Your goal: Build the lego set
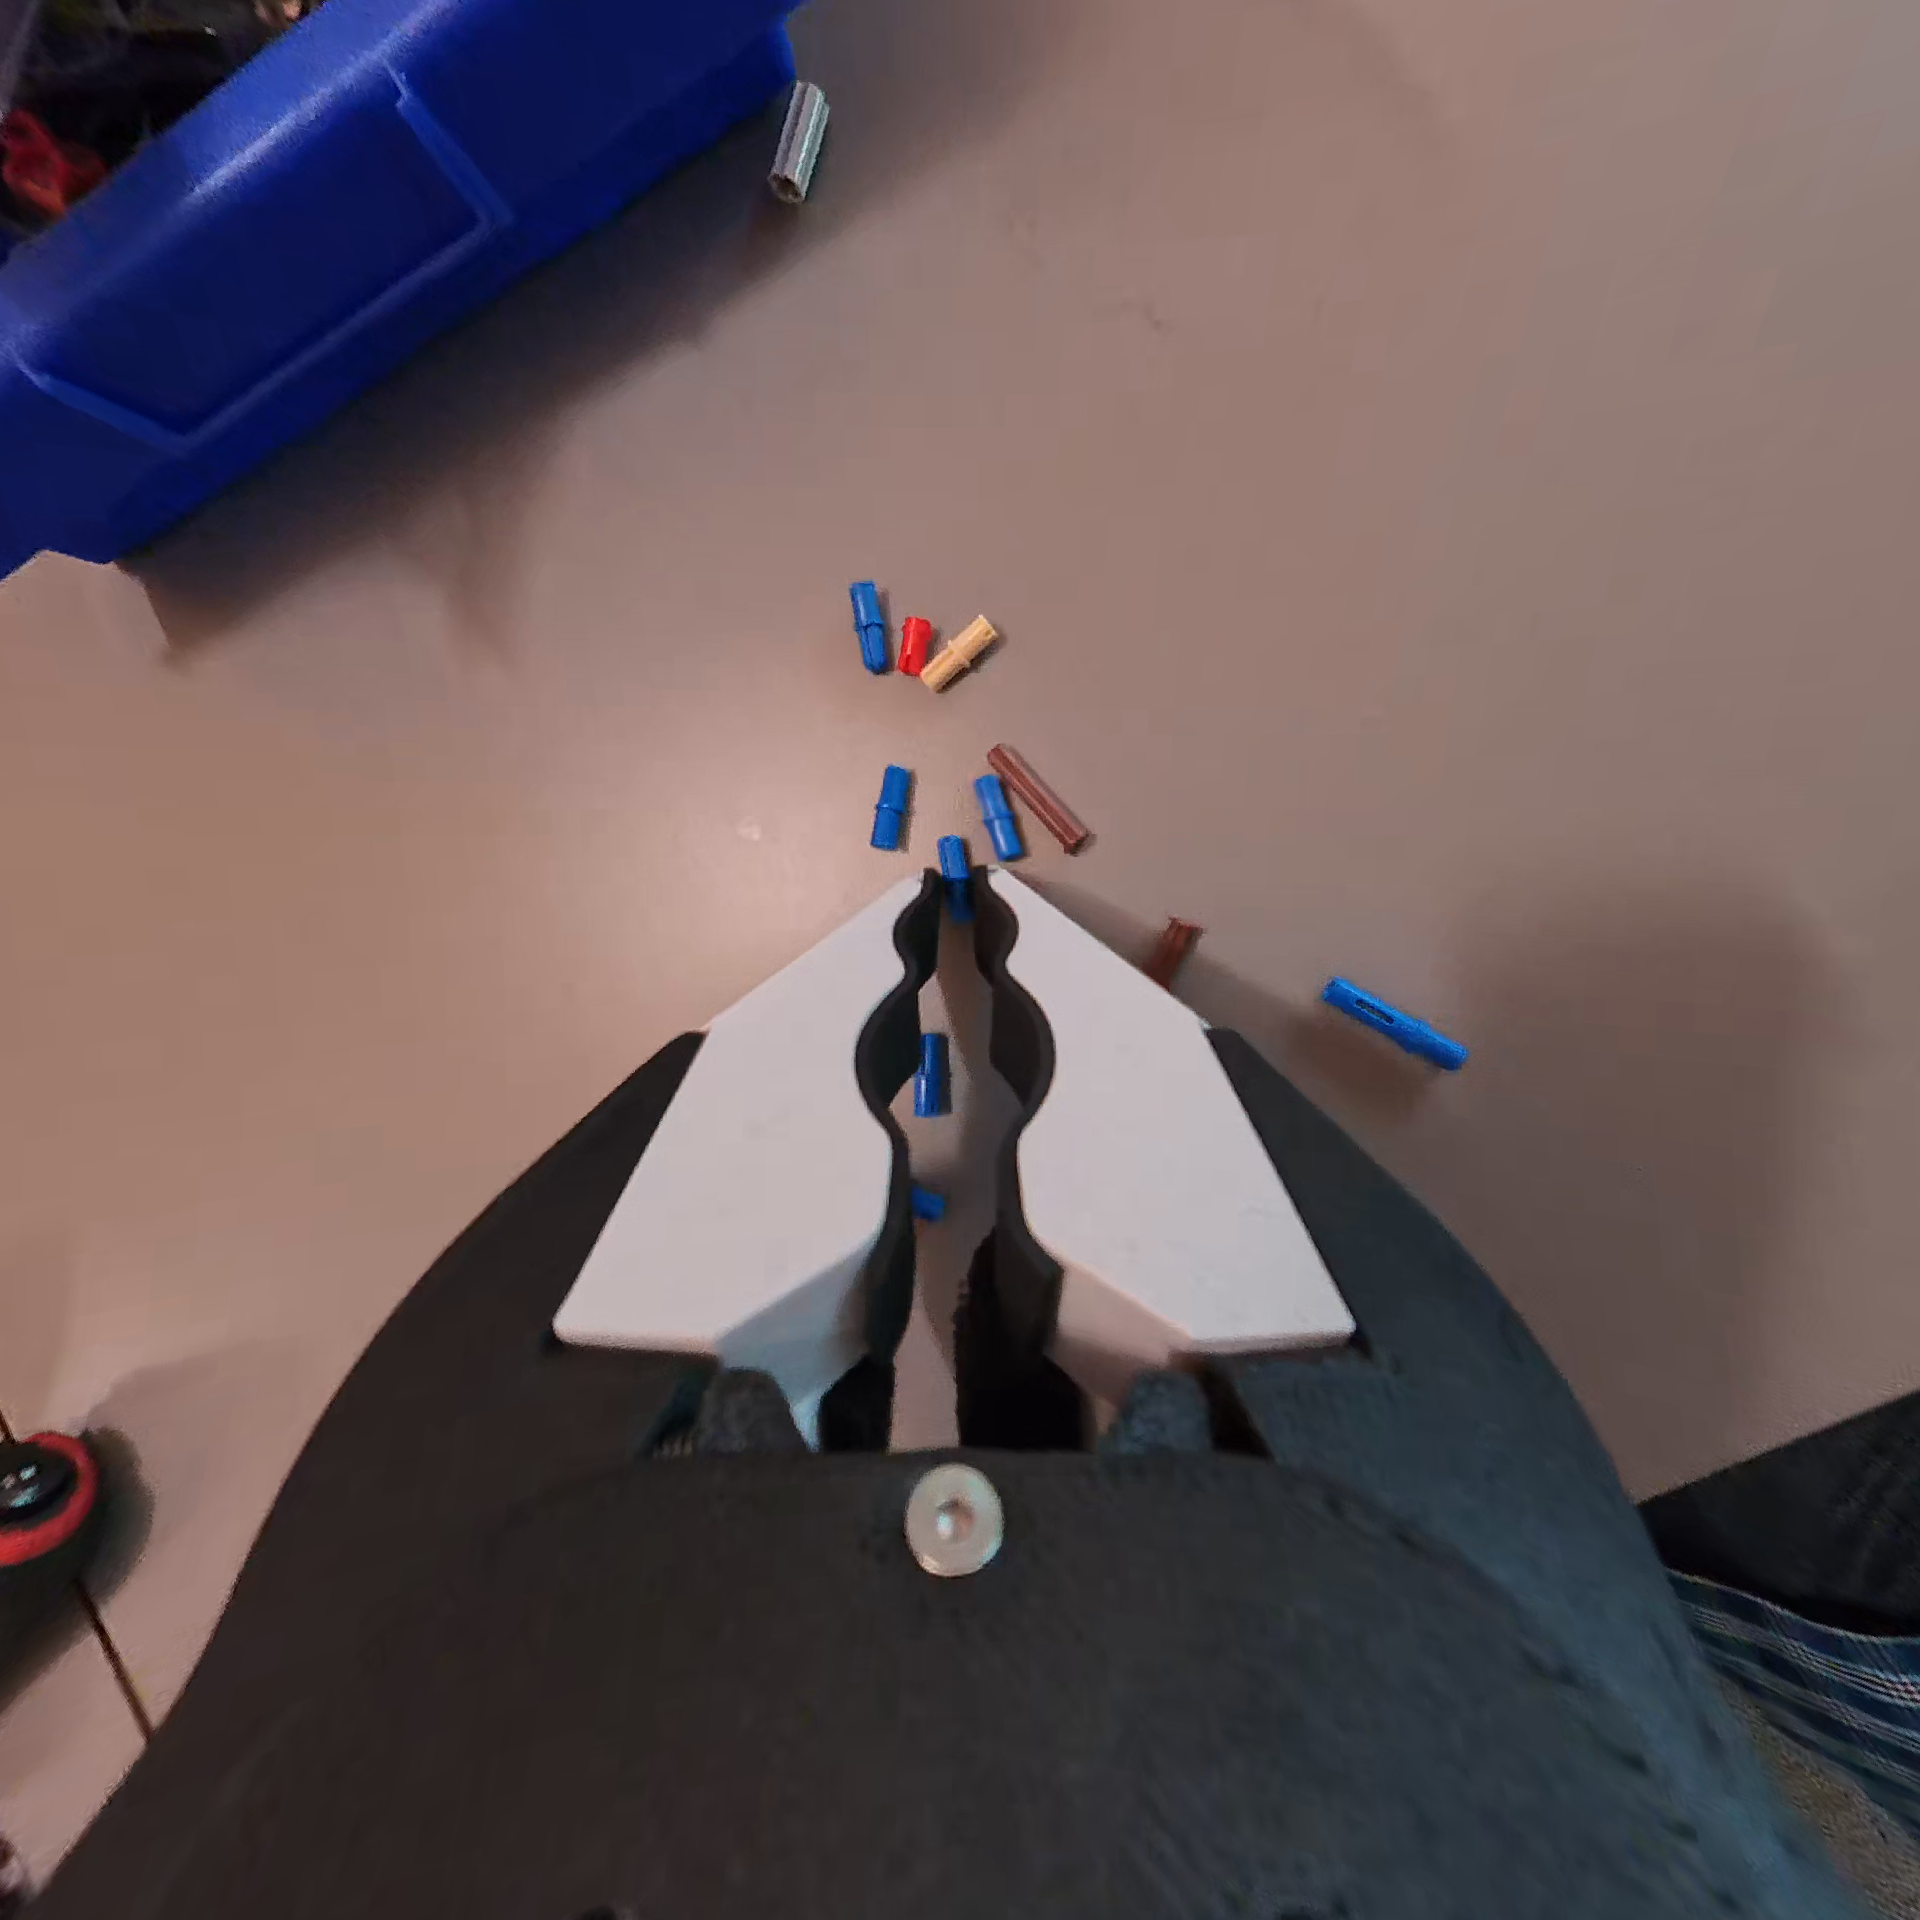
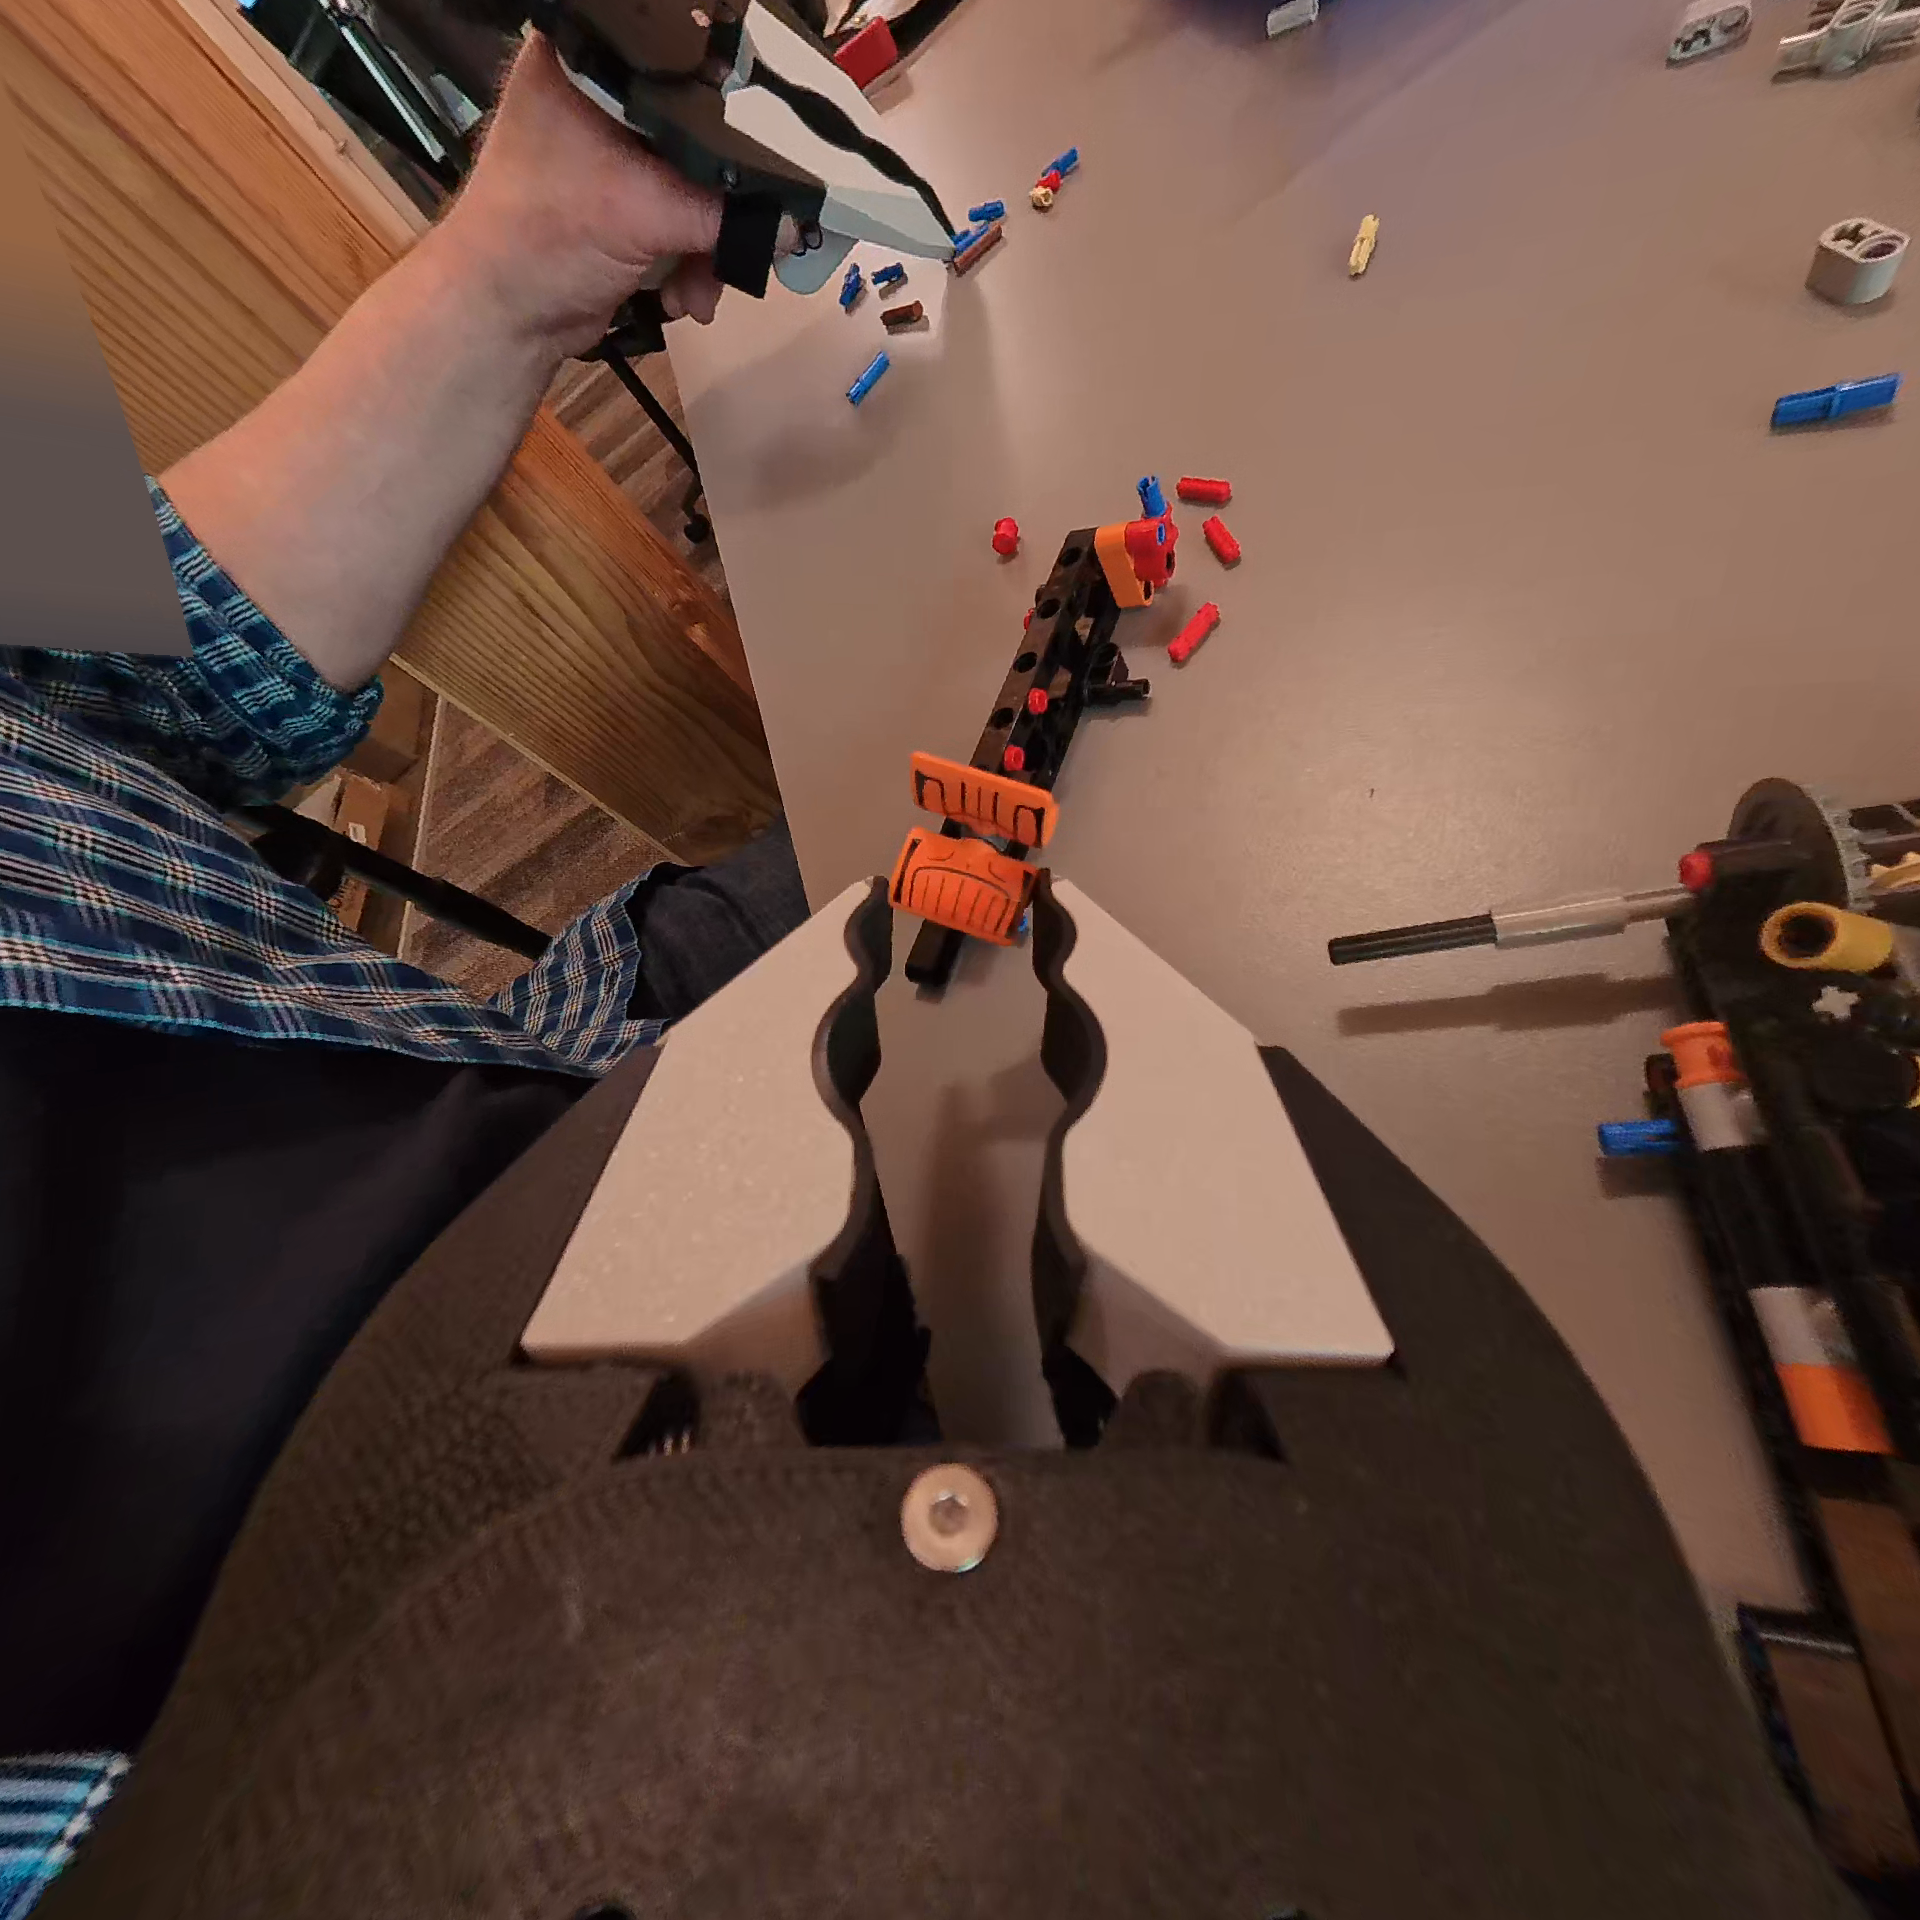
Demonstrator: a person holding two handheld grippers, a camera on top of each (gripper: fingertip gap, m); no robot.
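My left gripper [image 1: 957, 885] is shut on a small blue pin [image 1: 952, 860] at its fingertips, just over the table. More blue pins [image 1: 891, 808], a red pin [image 1: 913, 644], a tan pin [image 1: 958, 652] and a brown axle [image 1: 1036, 798] lie just ahead of it. My right gripper [image 2: 961, 902] is shut on the orange end piece [image 2: 951, 878] of a long black beam assembly [image 2: 1049, 675], which stretches away over the table to an orange and red end [image 2: 1138, 545]. The left gripper also shows in the right wrist view [image 2: 935, 234], held by a hand.
A blue bin [image 1: 260, 260] stands at the far left, with a grey connector [image 1: 800, 143] beside it. Loose red pins [image 2: 1193, 631] lie around the beam. A larger black build [image 2: 1787, 1039] with a long axle sits at the right. The table edge [image 2: 748, 665] runs on the left. To reach the grey connector [image 1: 800, 143] in a straight line is about 15 centimeters for my left fingers, about 40 centimeters for my right.
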